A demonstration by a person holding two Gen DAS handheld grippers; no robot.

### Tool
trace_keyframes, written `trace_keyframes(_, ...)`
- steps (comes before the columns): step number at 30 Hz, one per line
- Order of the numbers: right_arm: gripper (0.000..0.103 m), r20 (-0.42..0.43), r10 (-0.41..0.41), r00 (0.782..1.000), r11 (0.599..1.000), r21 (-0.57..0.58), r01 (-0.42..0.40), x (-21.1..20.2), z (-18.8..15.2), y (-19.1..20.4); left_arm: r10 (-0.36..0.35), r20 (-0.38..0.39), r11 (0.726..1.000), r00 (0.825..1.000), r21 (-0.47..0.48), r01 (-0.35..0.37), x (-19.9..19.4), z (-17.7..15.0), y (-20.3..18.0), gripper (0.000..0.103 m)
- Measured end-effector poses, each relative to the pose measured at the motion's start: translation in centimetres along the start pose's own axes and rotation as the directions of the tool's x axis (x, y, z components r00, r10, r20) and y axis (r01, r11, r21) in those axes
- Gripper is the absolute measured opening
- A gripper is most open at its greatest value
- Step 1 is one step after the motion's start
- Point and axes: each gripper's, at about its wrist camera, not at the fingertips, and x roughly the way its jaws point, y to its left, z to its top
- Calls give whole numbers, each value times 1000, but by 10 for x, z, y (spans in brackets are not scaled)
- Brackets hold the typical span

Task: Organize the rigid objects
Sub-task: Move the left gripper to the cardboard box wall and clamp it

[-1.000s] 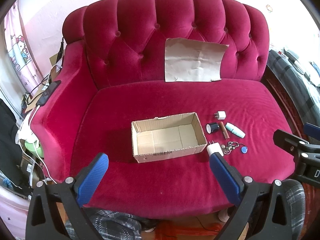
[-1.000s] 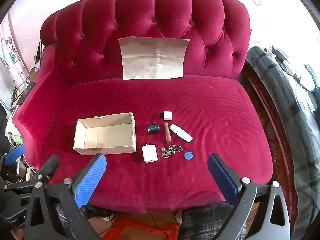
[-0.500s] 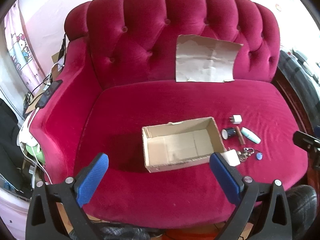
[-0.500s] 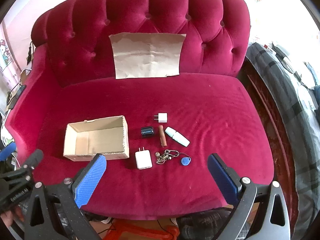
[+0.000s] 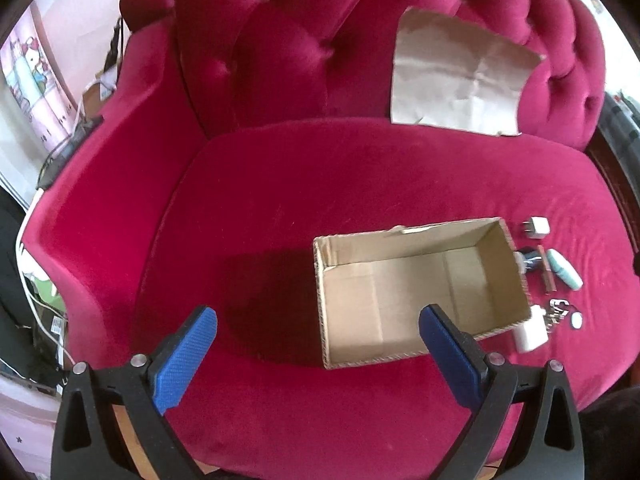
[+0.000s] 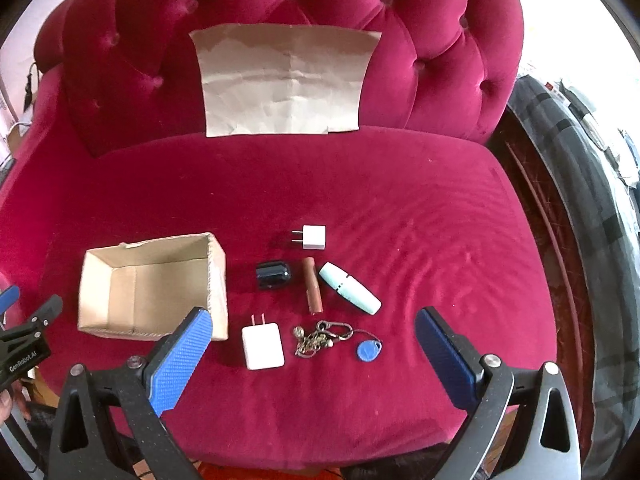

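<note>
An empty open cardboard box (image 5: pixel 416 292) (image 6: pixel 152 288) sits on the red sofa seat. Right of it lie a small white plug (image 6: pixel 313 237), a dark round cap (image 6: pixel 273 275), a brown tube (image 6: pixel 312 290), a mint case (image 6: pixel 349 293), a larger white charger (image 6: pixel 262 345) and a key bunch (image 6: pixel 320 337) with a blue fob (image 6: pixel 369 349). My left gripper (image 5: pixel 318 354) hangs open above the box's near left corner. My right gripper (image 6: pixel 312 354) is open, just short of the charger and keys. The left gripper (image 6: pixel 24 332) also shows at the right view's left edge.
A creased brown paper sheet (image 6: pixel 282 80) leans on the tufted sofa back (image 6: pixel 420 40). The raised sofa arm (image 5: pixel 100 184) stands left, with cables and clutter (image 5: pixel 36 304) beyond. A dark plaid blanket (image 6: pixel 580 208) lies right of the sofa.
Both grippers have moved forward and down toward the seat; the box and small items look larger and nearer. Nothing was picked up or shifted.
</note>
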Motion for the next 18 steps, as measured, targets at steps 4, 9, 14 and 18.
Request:
trace_keyframes(4, 103, -12, 4, 1000, 1000, 6, -4, 23, 7, 0, 10, -34, 1000, 999, -10, -10, 27, -1, 7, 103)
trace_keyframes(9, 103, -8, 10, 1000, 1000, 12, -10, 43, 8, 1, 3, -78, 1000, 997, -20, -4, 61, -5, 14, 103)
trace_keyframes(14, 103, -28, 15, 999, 1000, -10, -15, 67, 4, 5, 13, -123, 999, 992, -35, -18, 89, -8, 22, 103)
trace_keyframes(18, 103, -55, 12, 998, 1000, -27, -13, 83, 0, 4, 20, -137, 999, 990, -29, -24, 100, -10, 22, 100)
